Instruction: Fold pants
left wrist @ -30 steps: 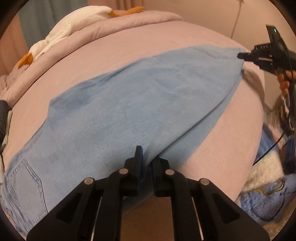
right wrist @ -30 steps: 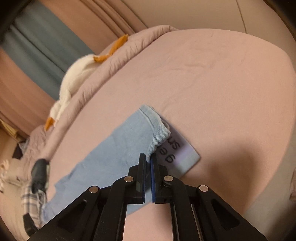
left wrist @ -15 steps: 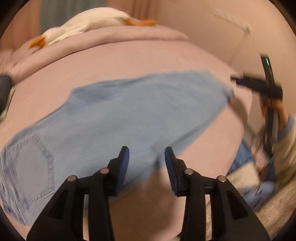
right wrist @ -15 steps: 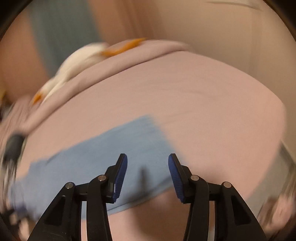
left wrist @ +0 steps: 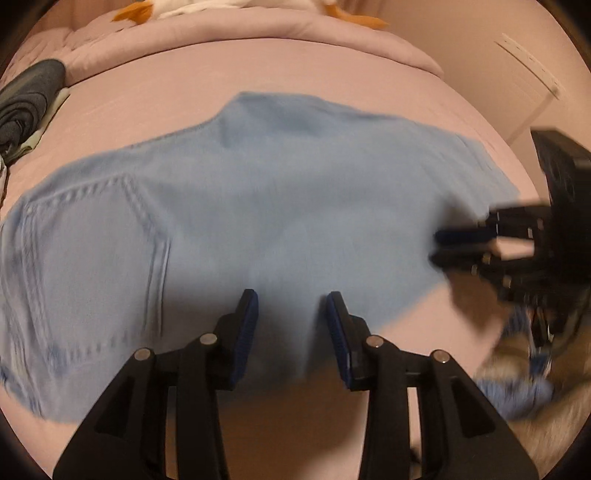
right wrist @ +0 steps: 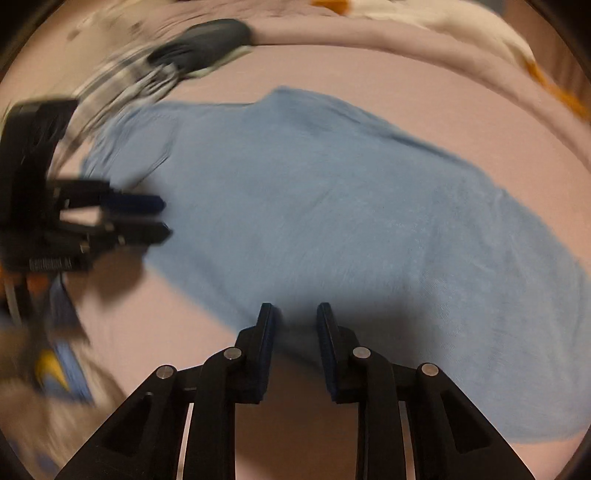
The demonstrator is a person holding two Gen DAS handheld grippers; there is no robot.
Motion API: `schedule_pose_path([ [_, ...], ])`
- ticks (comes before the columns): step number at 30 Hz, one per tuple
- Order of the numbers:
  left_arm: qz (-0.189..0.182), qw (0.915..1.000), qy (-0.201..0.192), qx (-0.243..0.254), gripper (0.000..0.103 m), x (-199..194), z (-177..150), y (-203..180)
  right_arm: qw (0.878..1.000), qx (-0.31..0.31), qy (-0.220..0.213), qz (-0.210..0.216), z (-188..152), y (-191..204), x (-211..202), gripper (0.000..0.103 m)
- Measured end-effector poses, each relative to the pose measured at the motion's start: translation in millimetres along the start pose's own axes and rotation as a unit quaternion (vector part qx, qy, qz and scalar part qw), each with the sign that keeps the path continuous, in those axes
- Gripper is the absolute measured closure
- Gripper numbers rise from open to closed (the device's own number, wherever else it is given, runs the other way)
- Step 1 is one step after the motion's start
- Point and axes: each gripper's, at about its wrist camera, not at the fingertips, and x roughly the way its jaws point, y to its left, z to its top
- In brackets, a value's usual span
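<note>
**A:** So where were the pants point(left wrist: 258, 221) at that point?

**B:** Lying flat on the bed point(left wrist: 258, 74), pink sheet under them, filling most of both wrist views. In the left view the back pocket point(left wrist: 92, 266) sat around 9 o'clock, and the leg end ran off toward 3 o'clock. Looked like one leg laid over the other, but it was too blurry to swear to it.

**A:** And the left hand-held gripper point(left wrist: 291, 325)?

**B:** Fingers spread apart, nothing between them, over the near edge of the denim at 6 o'clock. Couldn't tell if the tips touched the cloth.

**A:** Right hand-held gripper point(right wrist: 295, 332)?

**B:** Same deal, jaws parted with a slightly narrower gap, empty, over the near edge of the leg. In the left view it came in from 3 o'clock, over the leg end. In the right view the left one poked in from 9 o'clock, near the waist end.

**A:** Anything else on the bed?

**B:** A dark rolled cloth point(left wrist: 29, 96) at 10 o'clock in the left view, and a white plush point(left wrist: 207, 5) with orange bits at 12 o'clock, on the bunched quilt point(left wrist: 295, 33).
</note>
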Motion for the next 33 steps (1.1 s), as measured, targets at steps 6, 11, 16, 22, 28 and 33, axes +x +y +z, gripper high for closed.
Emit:
schedule_pose_path([
  [6, -0.026, 0.9987, -0.035, -0.026, 0.066, -33, -24, 16, 0.997, -0.039, -0.063, 0.005, -2, 9, -30, 0.077],
  [11, -0.006, 0.9993, -0.032, 0.020, 0.067, -29, -26, -1, 0.991, -0.121, -0.051, -0.002, 6, 47, -7, 0.077],
  [16, 0.016, 0.9976, -0.016, 0.065, 0.075, -18, -24, -6, 0.986, -0.156, -0.048, -0.021, 9, 61, 9, 0.079],
  [22, 0.013, 0.9944, -0.015, 0.104, 0.098, -15, -25, -8, 0.984, -0.169, -0.065, -0.006, 6, 65, -3, 0.097],
  [28, -0.011, 0.9919, 0.009, 0.127, 0.100, -11, -40, -13, 0.986, -0.163, -0.040, 0.017, -5, 59, 3, 0.099],
  [33, -0.033, 0.9969, -0.036, 0.063, 0.096, -38, -44, 7, 0.983, -0.169, -0.051, 0.052, -4, 70, -14, 0.098],
])
